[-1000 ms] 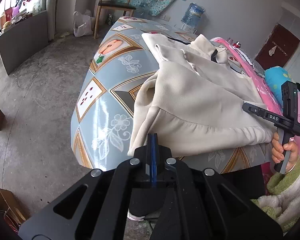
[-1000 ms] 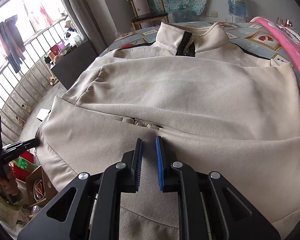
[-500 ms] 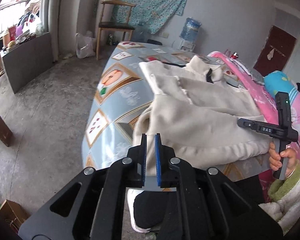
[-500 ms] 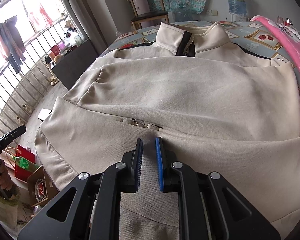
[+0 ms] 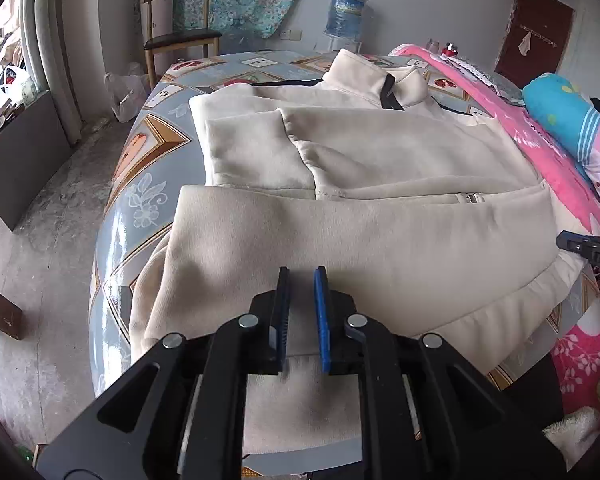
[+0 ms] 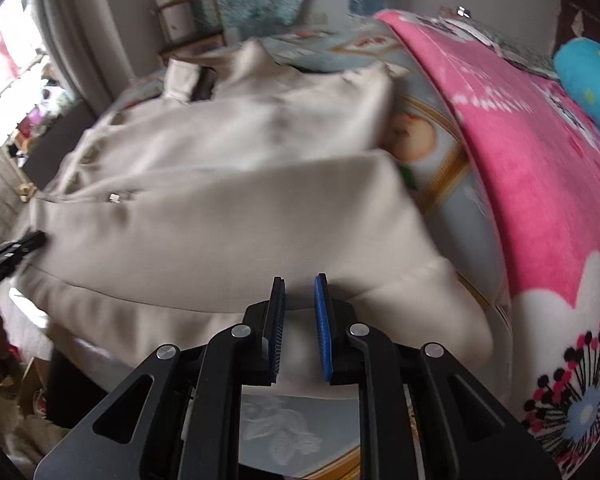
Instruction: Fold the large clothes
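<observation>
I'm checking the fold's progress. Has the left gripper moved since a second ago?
Yes. The left gripper has swung from beside the table's corner to over the jacket.

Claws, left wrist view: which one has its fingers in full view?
The left claw, fingers centred over the beige jacket; the right claw barely shows at the right edge.

Lived-in home room doubling as bedroom: ahead of the left gripper stood a wooden chair [image 5: 179, 36] and water jug [image 5: 345, 13] by the wall, patterned tablecloth [image 5: 142, 178] below, pink blanket [image 5: 540, 148] and dark door [image 5: 530, 34] to the right, bare concrete floor [image 5: 40, 240] left.
</observation>
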`<state>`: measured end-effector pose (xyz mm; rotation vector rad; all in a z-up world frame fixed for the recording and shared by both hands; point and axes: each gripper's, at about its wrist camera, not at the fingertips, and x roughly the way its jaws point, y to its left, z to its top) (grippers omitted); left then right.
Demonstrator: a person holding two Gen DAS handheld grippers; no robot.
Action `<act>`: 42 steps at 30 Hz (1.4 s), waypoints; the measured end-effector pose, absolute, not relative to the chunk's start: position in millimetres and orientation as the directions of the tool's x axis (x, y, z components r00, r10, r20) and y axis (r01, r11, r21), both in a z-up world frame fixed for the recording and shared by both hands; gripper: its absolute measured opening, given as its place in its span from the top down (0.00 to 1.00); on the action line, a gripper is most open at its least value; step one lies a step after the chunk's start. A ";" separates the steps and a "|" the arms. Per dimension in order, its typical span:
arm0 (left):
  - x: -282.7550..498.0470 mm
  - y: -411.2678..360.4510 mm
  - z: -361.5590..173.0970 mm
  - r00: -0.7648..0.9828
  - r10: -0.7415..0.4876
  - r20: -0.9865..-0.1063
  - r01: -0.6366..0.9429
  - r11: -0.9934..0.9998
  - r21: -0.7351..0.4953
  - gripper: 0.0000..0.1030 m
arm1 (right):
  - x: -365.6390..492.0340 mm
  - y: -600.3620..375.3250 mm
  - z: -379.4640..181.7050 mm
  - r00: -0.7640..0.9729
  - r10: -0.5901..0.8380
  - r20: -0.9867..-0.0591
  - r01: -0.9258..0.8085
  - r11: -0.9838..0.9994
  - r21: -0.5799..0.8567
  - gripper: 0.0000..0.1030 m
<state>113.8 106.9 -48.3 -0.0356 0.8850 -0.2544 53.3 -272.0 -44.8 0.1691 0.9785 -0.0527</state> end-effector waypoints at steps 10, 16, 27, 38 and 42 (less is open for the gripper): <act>98.1 103.2 -21.7 0.599 -0.321 -0.734 0.278 0.943 -0.185 0.73 | 38.7 -234.5 -7.2 0.585 0.147 -0.798 -0.046 0.988 0.148 0.61; 82.0 44.6 -23.9 0.489 -0.493 -0.719 0.443 0.851 -0.282 0.52 | 41.0 -172.0 -27.4 0.531 0.240 -0.813 -0.190 0.968 0.162 0.61; 89.2 22.3 -15.1 0.513 -0.372 -0.774 0.425 0.893 -0.147 0.48 | 60.0 -200.1 -8.8 0.530 0.215 -0.820 -0.129 0.977 0.172 0.59; 205.8 36.3 78.2 0.648 -0.331 -0.686 0.346 0.930 -0.122 0.25 | 194.5 -251.3 68.3 0.514 0.326 -0.794 -0.071 0.938 0.339 0.32; 272.2 29.5 85.4 0.676 -0.277 -0.683 0.280 0.954 -0.110 0.23 | 267.0 -260.9 63.9 0.464 0.308 -0.830 -0.018 0.941 0.338 0.31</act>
